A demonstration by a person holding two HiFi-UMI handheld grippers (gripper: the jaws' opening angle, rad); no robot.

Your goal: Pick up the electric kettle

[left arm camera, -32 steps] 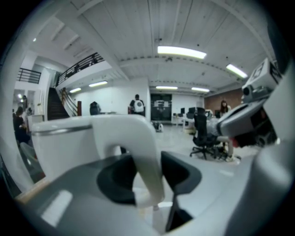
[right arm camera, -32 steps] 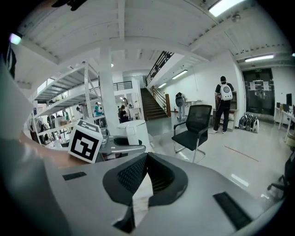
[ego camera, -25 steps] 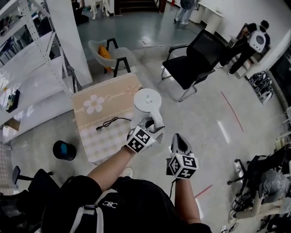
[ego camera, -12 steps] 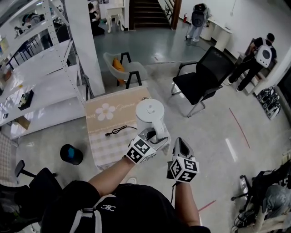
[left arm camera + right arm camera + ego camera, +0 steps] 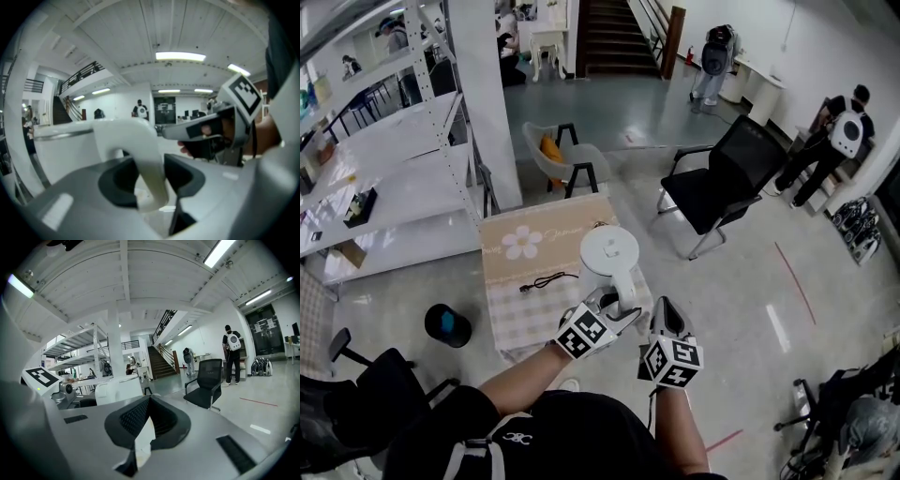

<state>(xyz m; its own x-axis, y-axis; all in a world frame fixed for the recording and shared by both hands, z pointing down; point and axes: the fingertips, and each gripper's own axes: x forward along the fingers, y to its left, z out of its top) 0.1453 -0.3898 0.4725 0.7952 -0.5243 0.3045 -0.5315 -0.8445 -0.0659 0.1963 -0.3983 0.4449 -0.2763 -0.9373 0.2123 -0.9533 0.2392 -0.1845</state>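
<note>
Left gripper (image 5: 151, 180) has its two dark pads pinching the white handle (image 5: 143, 145), one on each side, a firm-looking bite low on the loop. The kettle (image 5: 609, 253) sits at twelve o'clock from that gripper in the head view, lid up and upright, over the three o'clock edge of the small table (image 5: 502, 242) with the flowered cloth. It looks to be clear of the cloth, though the underside is hidden, so that's my read and no more. Right gripper (image 5: 149, 405) hangs just beside at three o'clock of the left one, pads pressed together with nothing between them, taking no part in the lift. Now the worries. All the weight hangs out ahead of one narrow pinch on a smooth, curved handle, so the body could swing or pivot in the pads if the wrist tilts, and a full kettle would make that worse; what is inside can't be seen. A black cord (image 5: 546, 279) lies on the cloth at nine o'clock of the kettle, one end running towards it. Whether it is attached I can't tell, but if it is, it could snag and tug the kettle askew. The idle gripper is also near enough to bump the handle.
</note>
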